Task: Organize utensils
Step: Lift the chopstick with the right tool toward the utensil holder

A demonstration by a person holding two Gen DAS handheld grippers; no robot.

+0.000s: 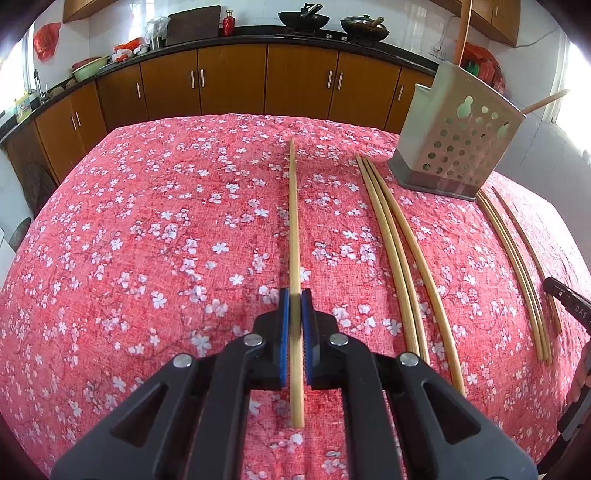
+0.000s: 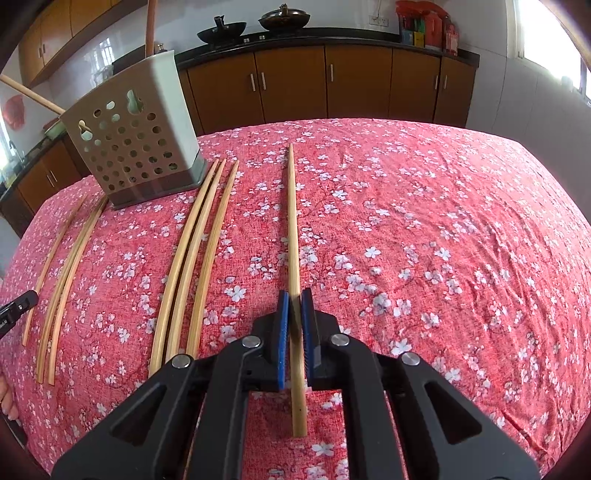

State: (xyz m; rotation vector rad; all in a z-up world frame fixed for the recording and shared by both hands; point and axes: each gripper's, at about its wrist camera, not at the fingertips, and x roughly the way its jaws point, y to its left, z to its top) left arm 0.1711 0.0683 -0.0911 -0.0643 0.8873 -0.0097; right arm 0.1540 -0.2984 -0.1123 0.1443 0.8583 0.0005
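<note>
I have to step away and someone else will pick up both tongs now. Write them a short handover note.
Left tongs: shut on one chopstick.
Right tongs: shut on another chopstick.
Perforated holder stands upright at the far side of the floral tablecloth, with two sticks already in it.
Left on the cloth: three loose chopsticks in front of the holder and three more on its other side.
Remaining: drop both held ones in, then the six.

Home kitchen: wooden cabinets [image 1: 232, 81], woks [image 1: 303, 19] on counter, floral-clothed table [image 1: 147, 221].
</note>
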